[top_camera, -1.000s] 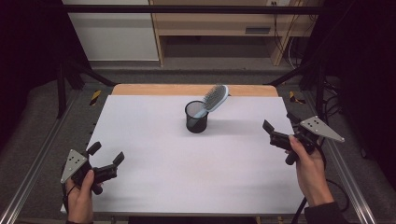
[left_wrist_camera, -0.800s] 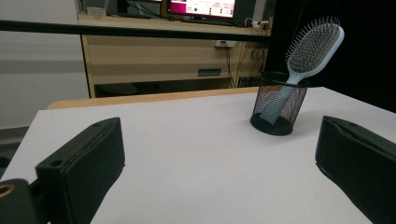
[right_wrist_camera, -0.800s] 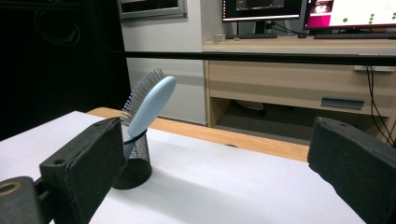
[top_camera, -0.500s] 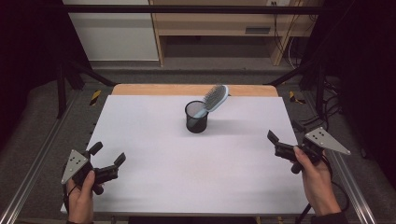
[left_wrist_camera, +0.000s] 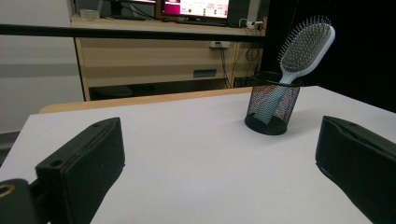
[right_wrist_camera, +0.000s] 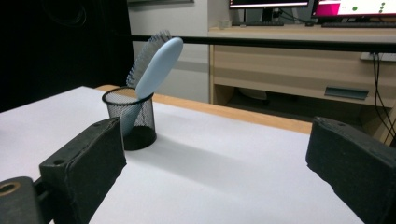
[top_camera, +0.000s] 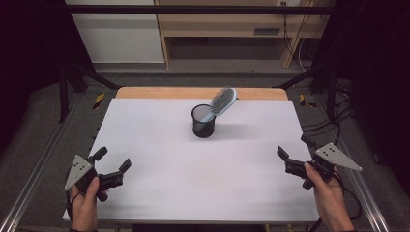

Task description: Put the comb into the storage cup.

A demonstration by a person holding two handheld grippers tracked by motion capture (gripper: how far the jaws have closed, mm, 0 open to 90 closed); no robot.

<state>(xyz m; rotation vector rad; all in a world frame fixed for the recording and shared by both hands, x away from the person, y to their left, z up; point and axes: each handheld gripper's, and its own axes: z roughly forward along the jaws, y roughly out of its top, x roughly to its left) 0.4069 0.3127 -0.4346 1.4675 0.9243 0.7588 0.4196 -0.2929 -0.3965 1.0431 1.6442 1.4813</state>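
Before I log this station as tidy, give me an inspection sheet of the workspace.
Surface: white table top, wooden strip at the far edge.
Job's things: pale blue bristled hairbrush standing tilted, handle down, in a black wire-mesh cup.
Clutter: nothing seen.
Grippers: left gripper and right gripper both open, holding nothing, near the table's near corners.
Cables: a cable trails below the right hand; more on the floor at right.
Surroundings: wooden desk behind, dark curtains.

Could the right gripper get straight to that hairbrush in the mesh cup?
Probably yes: the right gripper is open, and bare table lies between it and the hairbrush, which leans out of the mesh cup.
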